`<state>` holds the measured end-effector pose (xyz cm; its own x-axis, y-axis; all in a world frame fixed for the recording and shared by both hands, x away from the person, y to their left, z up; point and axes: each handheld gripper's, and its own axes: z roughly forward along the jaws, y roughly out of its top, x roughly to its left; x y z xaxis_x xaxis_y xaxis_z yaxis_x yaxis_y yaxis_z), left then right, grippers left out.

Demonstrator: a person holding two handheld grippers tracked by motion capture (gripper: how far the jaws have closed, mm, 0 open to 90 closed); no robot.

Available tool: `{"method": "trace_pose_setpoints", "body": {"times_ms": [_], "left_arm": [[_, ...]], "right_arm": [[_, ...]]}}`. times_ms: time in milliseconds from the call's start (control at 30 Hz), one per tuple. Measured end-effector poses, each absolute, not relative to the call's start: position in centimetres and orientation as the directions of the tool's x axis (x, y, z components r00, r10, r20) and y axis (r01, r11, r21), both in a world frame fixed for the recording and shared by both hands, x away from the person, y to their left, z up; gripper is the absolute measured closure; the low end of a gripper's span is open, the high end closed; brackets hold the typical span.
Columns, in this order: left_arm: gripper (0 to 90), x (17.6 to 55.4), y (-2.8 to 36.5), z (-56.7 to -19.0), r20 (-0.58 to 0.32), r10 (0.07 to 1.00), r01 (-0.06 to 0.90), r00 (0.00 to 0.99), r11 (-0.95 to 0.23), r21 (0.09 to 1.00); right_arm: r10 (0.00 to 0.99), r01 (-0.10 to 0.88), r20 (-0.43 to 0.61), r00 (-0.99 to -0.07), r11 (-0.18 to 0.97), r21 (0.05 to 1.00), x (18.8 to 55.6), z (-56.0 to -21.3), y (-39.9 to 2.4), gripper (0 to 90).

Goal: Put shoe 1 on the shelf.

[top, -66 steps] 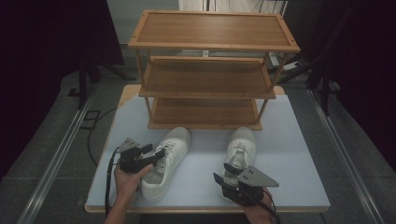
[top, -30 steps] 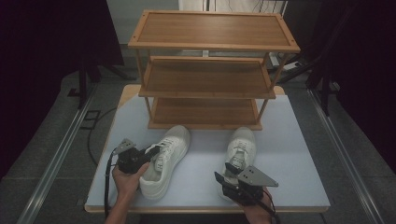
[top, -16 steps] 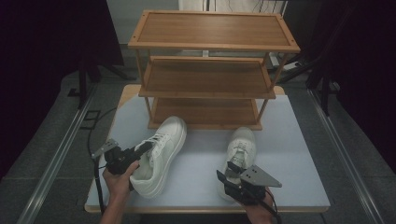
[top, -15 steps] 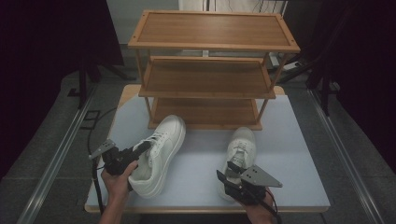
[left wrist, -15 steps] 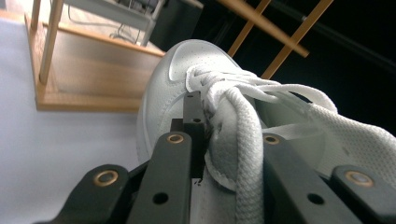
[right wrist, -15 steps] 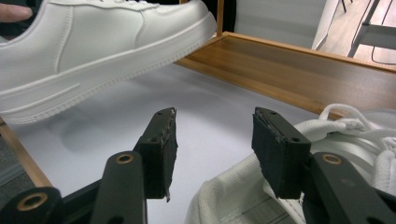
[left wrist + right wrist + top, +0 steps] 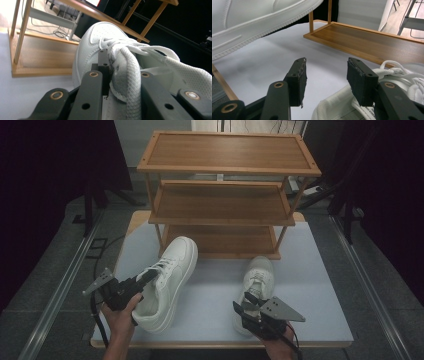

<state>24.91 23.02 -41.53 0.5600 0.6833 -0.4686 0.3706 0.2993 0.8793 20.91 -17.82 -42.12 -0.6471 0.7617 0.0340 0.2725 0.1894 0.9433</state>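
My left gripper (image 7: 146, 277) is shut on the tongue and laces of a white left sneaker (image 7: 169, 272) and holds it tilted above the table, toe toward the rack. In the left gripper view the laces and tongue sit pinched between the jaws of my left gripper (image 7: 123, 67), and the sneaker's toe (image 7: 105, 35) points ahead. A white right sneaker (image 7: 258, 279) lies flat on the table. My right gripper (image 7: 248, 307) is open at its heel. In the right gripper view my right gripper (image 7: 325, 72) straddles the heel collar (image 7: 332, 107), pads apart from it. The raised sneaker's sole (image 7: 249, 22) shows top left.
A three-tier wooden shoe rack (image 7: 225, 205) stands at the back of the grey table (image 7: 315, 285), its shelves bare. Its bottom shelf (image 7: 367, 42) lies just beyond the right sneaker. Bare tabletop separates the two shoes. Dark floor and rails flank the table.
The left gripper has lifted the left sneaker off the table and drawn it to the left, heel end higher and shoe tilted. The right gripper and right sneaker have stayed put.
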Motion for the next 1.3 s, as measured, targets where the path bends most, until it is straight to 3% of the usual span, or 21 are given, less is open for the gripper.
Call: {"method": "trace_pose_setpoints", "body": {"times_ms": [500, 1300], "left_arm": [[81.4, 24.3, 22.0, -38.3, -0.466, 0.655, 0.332, 0.595, 0.328, 0.885], [81.4, 31.1, 18.5, -32.6, -0.432, 0.675, 0.267, 0.598, 0.340, 0.902]], "right_arm": [[0.772, 0.264, 0.051, -0.634, 0.154, 0.952, 20.9, -41.4, -18.4, 50.2], [0.778, 0.284, 0.071, -0.624, 0.141, 0.949, 21.2, -40.9, -18.4, 50.3]]}}
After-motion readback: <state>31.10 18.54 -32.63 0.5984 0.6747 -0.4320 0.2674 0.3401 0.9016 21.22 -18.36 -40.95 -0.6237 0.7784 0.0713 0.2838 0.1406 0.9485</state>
